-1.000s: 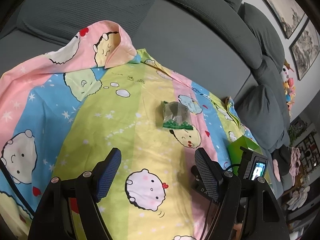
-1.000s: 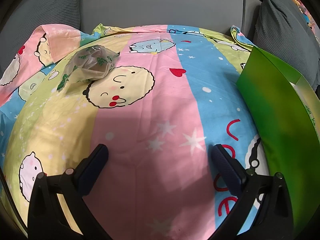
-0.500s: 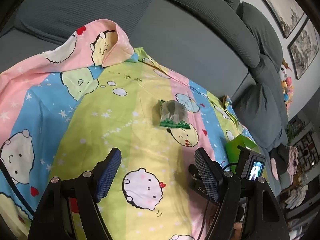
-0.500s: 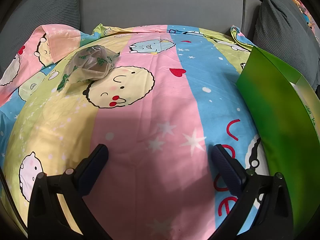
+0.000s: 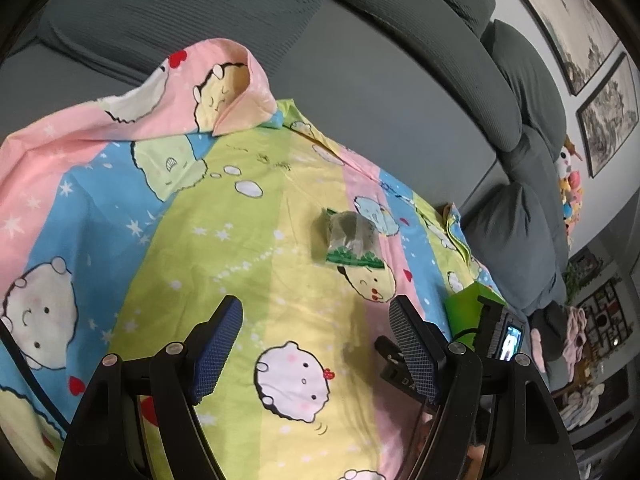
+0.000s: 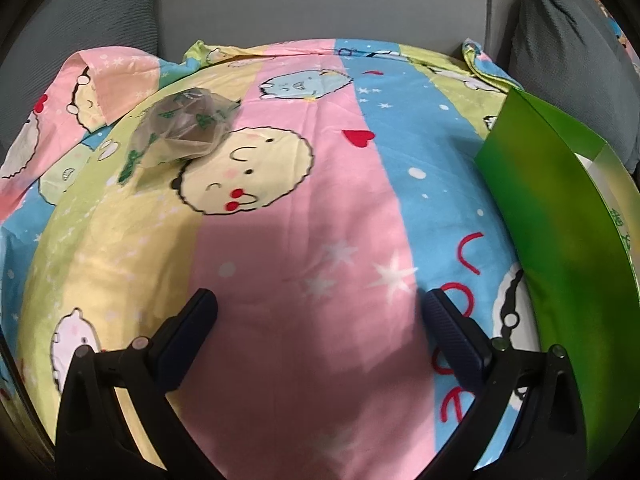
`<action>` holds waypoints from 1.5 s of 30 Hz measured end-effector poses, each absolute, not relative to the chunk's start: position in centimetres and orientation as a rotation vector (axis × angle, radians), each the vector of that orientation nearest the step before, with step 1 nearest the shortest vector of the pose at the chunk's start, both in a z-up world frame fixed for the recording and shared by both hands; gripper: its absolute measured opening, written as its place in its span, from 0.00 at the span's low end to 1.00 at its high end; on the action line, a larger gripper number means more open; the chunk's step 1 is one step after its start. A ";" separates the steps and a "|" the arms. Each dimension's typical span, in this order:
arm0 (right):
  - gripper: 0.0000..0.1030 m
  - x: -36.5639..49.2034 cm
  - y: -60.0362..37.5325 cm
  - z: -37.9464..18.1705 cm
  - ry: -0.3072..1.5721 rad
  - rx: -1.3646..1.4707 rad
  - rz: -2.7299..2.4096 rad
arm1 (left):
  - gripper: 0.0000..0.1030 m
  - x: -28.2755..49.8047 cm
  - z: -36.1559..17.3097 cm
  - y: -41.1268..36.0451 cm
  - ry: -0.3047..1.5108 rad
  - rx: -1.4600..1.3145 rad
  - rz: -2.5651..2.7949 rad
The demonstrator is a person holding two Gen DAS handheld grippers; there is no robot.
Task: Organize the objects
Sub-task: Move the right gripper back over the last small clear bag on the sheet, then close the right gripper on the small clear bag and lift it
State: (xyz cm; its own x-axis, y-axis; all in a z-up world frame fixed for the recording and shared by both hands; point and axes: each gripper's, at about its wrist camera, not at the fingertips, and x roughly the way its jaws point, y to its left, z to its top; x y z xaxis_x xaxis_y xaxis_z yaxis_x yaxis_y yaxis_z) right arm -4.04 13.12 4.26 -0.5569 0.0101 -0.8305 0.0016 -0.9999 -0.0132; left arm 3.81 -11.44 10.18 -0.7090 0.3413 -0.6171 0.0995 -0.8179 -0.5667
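Observation:
A small clear plastic bag with a green printed edge (image 5: 350, 242) lies on a striped cartoon bedsheet (image 5: 248, 240) spread over a grey sofa. It also shows in the right wrist view (image 6: 182, 130), at the upper left. My left gripper (image 5: 316, 344) is open and empty, a short way in front of the bag. My right gripper (image 6: 320, 328) is open and empty above the pink stripe of the sheet (image 6: 304, 248), well short of the bag. A green cardboard box (image 6: 568, 216) stands open at the right of my right gripper.
Grey sofa back cushions (image 5: 400, 8) rise behind the sheet. A raised fold of the sheet (image 5: 224, 88) stands at the far left. The other gripper's body with a small screen (image 5: 506, 338) is at the lower right of the left wrist view, next to the green box (image 5: 464, 308).
The left gripper has drawn back and risen a little, so the bag sits slightly higher and smaller in its view. The right gripper has not moved. Both stay open.

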 end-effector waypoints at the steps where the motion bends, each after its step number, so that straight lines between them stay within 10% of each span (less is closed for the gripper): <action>1: 0.99 -4.0 12.9 4.4 0.003 -1.490 2.776 | 0.73 3.8 10.2 -11.6 -0.891 -1.125 2.643; 45: 0.93 -12.2 1.9 10.5 0.291 -1.645 2.970 | 0.73 3.1 6.4 -18.5 -1.318 -1.281 2.434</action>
State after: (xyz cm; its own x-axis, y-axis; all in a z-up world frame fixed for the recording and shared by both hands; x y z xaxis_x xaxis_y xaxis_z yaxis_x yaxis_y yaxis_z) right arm -12.19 1.88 10.46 -0.5069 -0.3101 -0.8043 0.1478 -0.9505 0.2733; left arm 3.10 -18.50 6.43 -0.6440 0.4348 -0.6294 0.2896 -0.6230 -0.7267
